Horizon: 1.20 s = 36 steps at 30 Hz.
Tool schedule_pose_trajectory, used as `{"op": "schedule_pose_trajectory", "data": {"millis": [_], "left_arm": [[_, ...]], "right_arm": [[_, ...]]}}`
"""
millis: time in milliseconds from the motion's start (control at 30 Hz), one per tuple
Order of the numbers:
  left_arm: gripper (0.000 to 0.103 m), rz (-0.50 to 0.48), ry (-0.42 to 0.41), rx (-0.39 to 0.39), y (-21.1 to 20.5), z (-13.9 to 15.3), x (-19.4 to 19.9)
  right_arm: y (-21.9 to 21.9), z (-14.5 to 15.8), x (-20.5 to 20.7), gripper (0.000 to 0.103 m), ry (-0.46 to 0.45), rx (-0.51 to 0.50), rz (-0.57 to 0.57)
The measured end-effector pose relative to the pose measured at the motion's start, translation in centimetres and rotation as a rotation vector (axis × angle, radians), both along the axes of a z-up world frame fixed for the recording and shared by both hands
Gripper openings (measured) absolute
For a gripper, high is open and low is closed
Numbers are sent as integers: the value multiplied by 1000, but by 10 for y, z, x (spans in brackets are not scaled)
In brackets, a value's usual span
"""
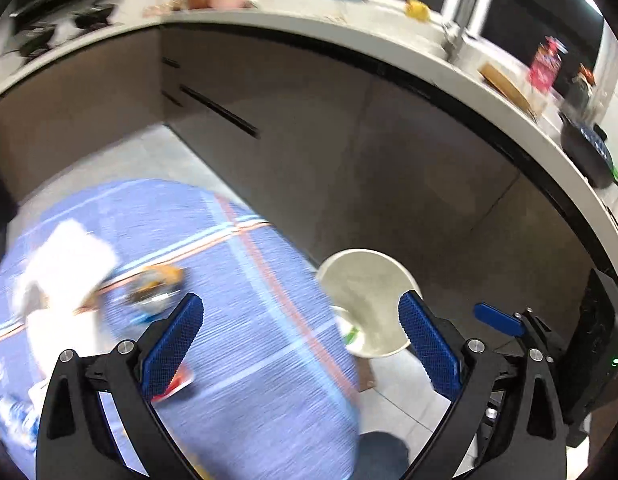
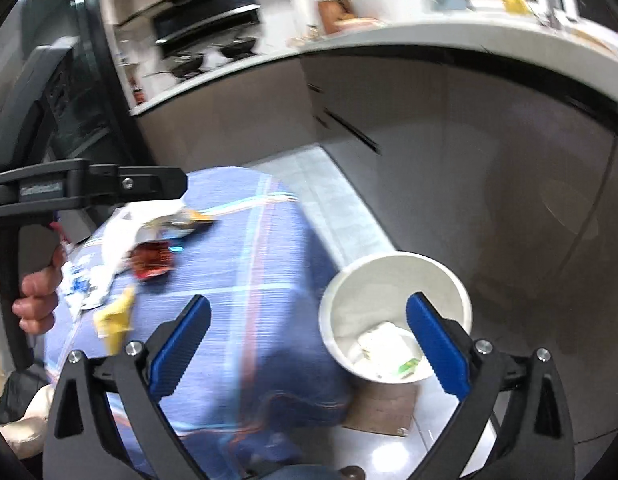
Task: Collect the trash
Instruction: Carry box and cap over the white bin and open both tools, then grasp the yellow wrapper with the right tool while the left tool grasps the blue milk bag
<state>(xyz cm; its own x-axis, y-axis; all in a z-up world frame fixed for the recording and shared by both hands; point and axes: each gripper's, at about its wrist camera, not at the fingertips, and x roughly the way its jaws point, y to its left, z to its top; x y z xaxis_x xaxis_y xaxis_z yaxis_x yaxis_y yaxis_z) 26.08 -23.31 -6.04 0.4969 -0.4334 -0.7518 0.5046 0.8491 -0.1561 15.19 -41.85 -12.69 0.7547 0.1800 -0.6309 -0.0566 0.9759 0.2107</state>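
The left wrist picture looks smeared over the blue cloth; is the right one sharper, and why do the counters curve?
Left wrist view: motion blur smears the cloth and trash, while the tool stays crisp. Right wrist view: similar blur, with the bin a little clearer. The fisheye lens bends the counter in both.

white bin (image 2: 393, 320) upright – wrappers (image 2: 153, 260) strewn on tablecloth.

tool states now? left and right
Left tool: open, holding nothing.
Right tool: open, holding nothing.
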Motion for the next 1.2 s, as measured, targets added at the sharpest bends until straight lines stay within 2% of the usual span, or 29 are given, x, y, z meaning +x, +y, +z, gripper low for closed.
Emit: {"op": "schedule_pose_trajectory", "data": {"millis": [200, 467, 600, 767, 933, 1033, 1133, 1200], "left_arm": [[95, 92, -76, 52, 87, 9, -51], [95, 230, -15, 88, 192, -25, -98], [95, 291, 21, 113, 240, -47, -113], [95, 390, 62, 99, 291, -62, -109], [95, 395, 54, 138, 319, -64, -90], [95, 404, 63, 129, 333, -66, -70], [95, 409, 121, 101, 344, -76, -50], [95, 408, 168, 56, 348, -83, -41]], "right_arm": [[68, 14, -18, 99, -19, 25, 134], [161, -1, -23, 98, 40, 23, 302], [194, -18, -17, 92, 102, 10, 331], [212, -29, -5, 87, 151, -2, 306], [224, -31, 7, 83, 166, -36, 295], [230, -39, 20, 75, 195, -50, 292], [236, -50, 26, 65, 225, -73, 284], [235, -55, 27, 51, 239, -68, 278]]}}
